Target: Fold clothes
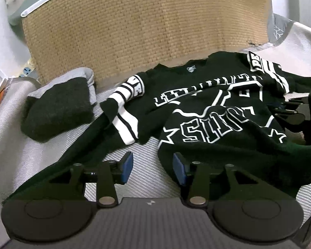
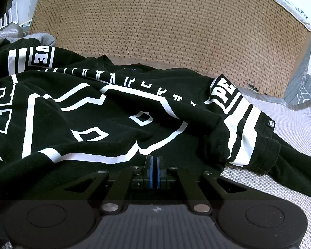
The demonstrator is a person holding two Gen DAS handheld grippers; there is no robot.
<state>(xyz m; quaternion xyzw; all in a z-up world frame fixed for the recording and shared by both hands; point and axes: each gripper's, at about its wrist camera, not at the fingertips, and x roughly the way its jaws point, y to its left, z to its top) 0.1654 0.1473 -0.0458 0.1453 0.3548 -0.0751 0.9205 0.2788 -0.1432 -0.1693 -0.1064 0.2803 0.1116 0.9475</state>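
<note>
Black shirt (image 1: 207,112) lies rumpled at 1 o'clock of your spread left gripper (image 1: 153,168). Right gripper (image 2: 154,171) seems pinched on its hem; lift evenly, flatten both sleeves.

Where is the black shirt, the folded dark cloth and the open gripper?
black shirt (image 1: 207,112), left wrist view, on its printed chest.
folded dark cloth (image 1: 58,108), left wrist view, on its top face.
left gripper (image 1: 153,169), left wrist view, between its fingertips.

black jersey (image 2: 118,112), sleeve patches "PE", "VE"
</note>
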